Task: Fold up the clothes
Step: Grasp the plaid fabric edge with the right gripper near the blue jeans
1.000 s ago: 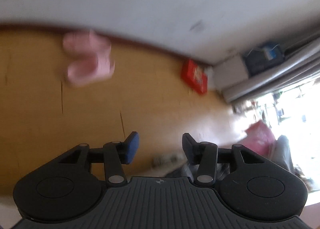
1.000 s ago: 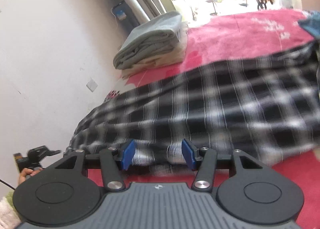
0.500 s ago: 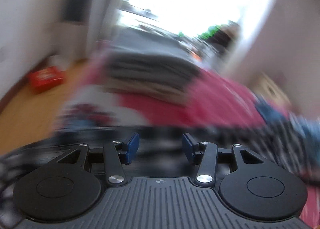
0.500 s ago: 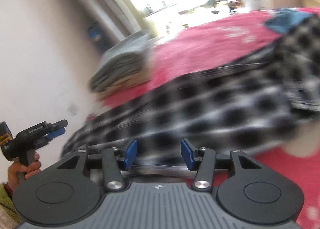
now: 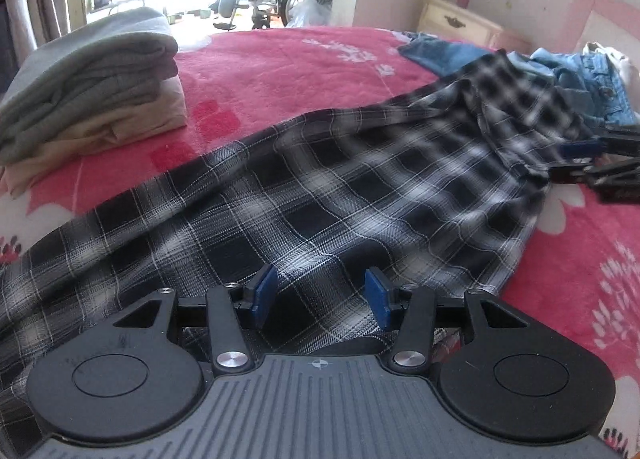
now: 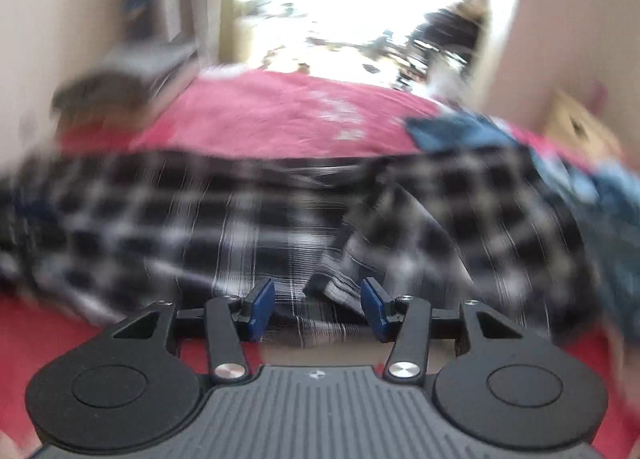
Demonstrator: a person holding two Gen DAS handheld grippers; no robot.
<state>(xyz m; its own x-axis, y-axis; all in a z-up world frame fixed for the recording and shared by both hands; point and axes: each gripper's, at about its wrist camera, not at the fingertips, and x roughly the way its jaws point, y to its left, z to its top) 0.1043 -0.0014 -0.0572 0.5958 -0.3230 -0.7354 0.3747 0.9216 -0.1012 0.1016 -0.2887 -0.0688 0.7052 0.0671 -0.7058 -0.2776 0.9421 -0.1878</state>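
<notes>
Both grippers have swung round since a second ago: the left one looked at wooden floor then and now faces the bed, while the right view has blurred with movement. At the bed's left edge sits a stack (image 5: 92, 79) of folded grey and cream clothes. Across the middle of the red blanket (image 5: 280, 63) the plaid shirt (image 5: 320, 195) lies spread and rumpled, reaching from the near left edge toward the far right corner. The left gripper (image 5: 322, 297) hovers over its near hem, jaws spread, grasping nothing. The right gripper (image 6: 318, 309) is also released, low over the shirt. Jeans (image 5: 592, 79) are heaped at the right. No writing is readable. Bare blanket lies beyond the shirt.
</notes>
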